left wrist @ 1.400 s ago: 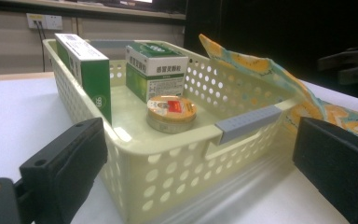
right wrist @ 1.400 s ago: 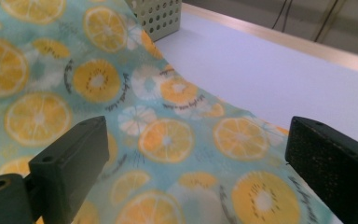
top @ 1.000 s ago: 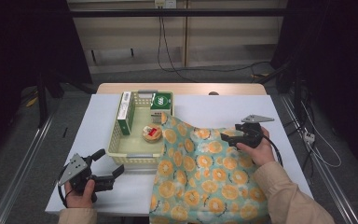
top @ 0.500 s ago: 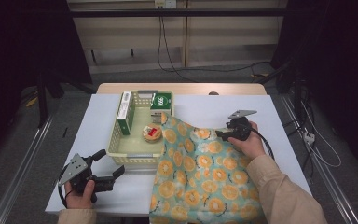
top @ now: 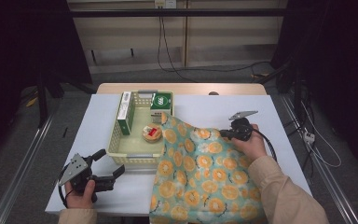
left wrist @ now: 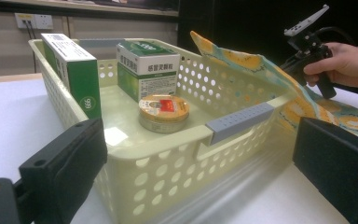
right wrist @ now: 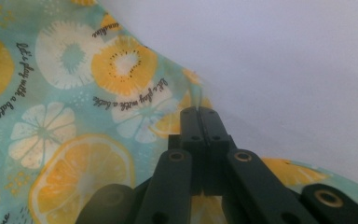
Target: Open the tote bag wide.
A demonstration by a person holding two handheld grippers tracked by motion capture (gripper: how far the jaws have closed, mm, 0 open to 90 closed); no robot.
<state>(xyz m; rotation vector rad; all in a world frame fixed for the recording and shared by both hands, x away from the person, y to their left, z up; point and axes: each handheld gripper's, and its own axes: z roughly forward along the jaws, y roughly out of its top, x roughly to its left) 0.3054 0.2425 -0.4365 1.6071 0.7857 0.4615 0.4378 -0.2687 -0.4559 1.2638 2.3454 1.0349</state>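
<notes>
The cloth [top: 205, 177] is a soft, matt printed fabric. The basket [top: 116, 135] is glossy perforated plastic; the table [top: 279, 116] looks smooth and matt.

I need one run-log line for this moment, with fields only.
left gripper: open, near basket | right gripper: shut on cloth edge | cloth: corner over basket rim | basket: two boxes, one tin

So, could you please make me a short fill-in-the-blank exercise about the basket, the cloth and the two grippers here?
1. The right gripper is shut on the edge of the ____-patterned cloth.
2. The round tin lies inside the pale yellow ____.
3. The left gripper, in front of the basket, has its jaws ____.
4. The number of green-and-white boxes standing in the basket is ____.

Missing words: citrus-slice; basket; open; two
</notes>
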